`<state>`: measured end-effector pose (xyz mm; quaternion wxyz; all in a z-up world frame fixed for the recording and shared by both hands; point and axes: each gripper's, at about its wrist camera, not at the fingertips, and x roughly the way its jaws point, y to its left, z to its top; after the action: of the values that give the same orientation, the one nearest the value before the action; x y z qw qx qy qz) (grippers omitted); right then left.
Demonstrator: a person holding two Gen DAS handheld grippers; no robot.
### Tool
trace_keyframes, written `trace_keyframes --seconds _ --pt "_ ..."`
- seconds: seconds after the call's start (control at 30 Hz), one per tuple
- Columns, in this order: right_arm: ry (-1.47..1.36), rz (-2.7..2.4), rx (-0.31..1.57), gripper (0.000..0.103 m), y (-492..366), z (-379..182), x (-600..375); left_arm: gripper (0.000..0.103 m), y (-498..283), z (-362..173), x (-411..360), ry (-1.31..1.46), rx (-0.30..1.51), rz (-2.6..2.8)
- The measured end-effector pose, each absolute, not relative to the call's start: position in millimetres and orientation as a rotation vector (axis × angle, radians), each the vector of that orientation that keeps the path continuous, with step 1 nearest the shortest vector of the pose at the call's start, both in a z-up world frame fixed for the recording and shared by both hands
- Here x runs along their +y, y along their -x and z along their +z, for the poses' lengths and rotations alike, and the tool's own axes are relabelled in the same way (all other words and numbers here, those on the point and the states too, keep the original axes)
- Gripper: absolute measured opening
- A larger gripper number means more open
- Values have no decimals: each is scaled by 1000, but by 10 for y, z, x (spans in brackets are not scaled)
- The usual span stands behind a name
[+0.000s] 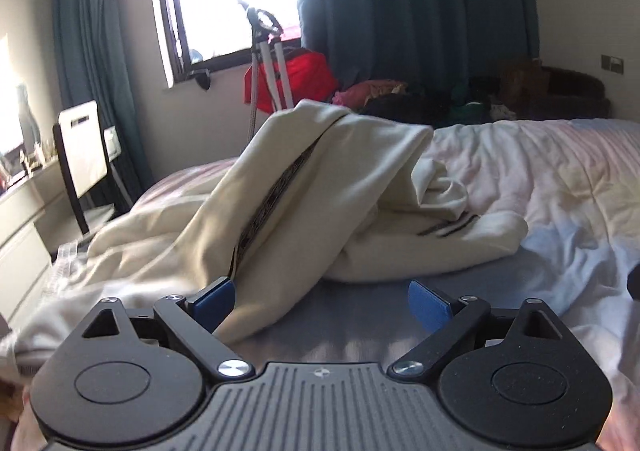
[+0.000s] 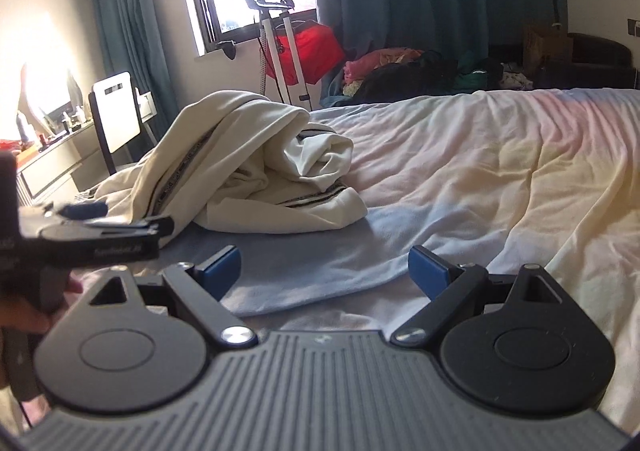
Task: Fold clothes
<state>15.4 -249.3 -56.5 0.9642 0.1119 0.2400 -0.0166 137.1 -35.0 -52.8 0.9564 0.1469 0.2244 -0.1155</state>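
Cream garment (image 1: 320, 187) lies heaped on the bed (image 1: 540, 179), its edge draped by the left gripper (image 1: 322, 301), both it and the right gripper (image 2: 324, 271) gaping empty, so a shallow pinch could slip.

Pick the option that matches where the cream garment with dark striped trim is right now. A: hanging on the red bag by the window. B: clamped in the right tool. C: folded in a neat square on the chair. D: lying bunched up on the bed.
D: the cream garment with dark striped trim lies in a rumpled heap on the pale bedsheet, while the right tool stands open and holds nothing.
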Motion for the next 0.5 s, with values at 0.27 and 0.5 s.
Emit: trace_keyframes --seconds 0.27,0.5 --pt "-327 -65 507 92 -434 -725 -2780 100 -2709 -317 -1032 -484 317 -47" --pt "-341 -77 578 92 -847 -1043 -2844 90 -3726 -303 -1327 -476 439 -103"
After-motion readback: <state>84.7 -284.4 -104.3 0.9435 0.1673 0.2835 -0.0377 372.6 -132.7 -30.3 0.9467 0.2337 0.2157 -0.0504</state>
